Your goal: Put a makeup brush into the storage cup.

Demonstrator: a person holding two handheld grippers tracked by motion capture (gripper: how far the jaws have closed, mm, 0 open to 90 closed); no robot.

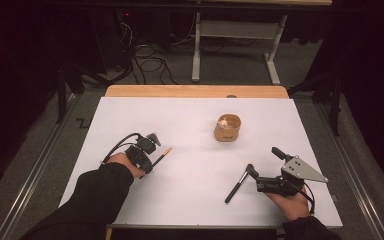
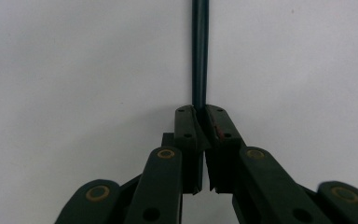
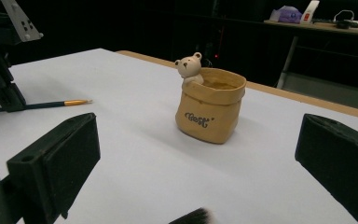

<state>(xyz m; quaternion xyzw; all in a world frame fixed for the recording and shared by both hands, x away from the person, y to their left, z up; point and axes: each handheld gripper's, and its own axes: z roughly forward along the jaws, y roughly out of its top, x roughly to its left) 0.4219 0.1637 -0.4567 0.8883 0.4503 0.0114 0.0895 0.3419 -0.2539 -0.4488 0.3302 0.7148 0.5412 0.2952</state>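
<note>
Gripping the thin brush (image 2: 199,51) with jaws clamped, the left gripper (image 1: 152,161) should lift it level. Right gripper (image 3: 196,158) waits open; carry toward the bear pot (image 1: 228,128) near the desk's (image 1: 130,115) far edge.

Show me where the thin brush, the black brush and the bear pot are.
thin brush (image 1: 163,154), high view, on its handle near the gold tip.
black brush (image 1: 236,189), high view, on mid-handle.
bear pot (image 3: 210,110), right gripper view, on its front wall.

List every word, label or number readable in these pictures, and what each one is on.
"Best": dark script on the front of the tan bag-shaped pot with the bear figure.
The white bottle on the far desk: markings too small and blurred to read.
</note>
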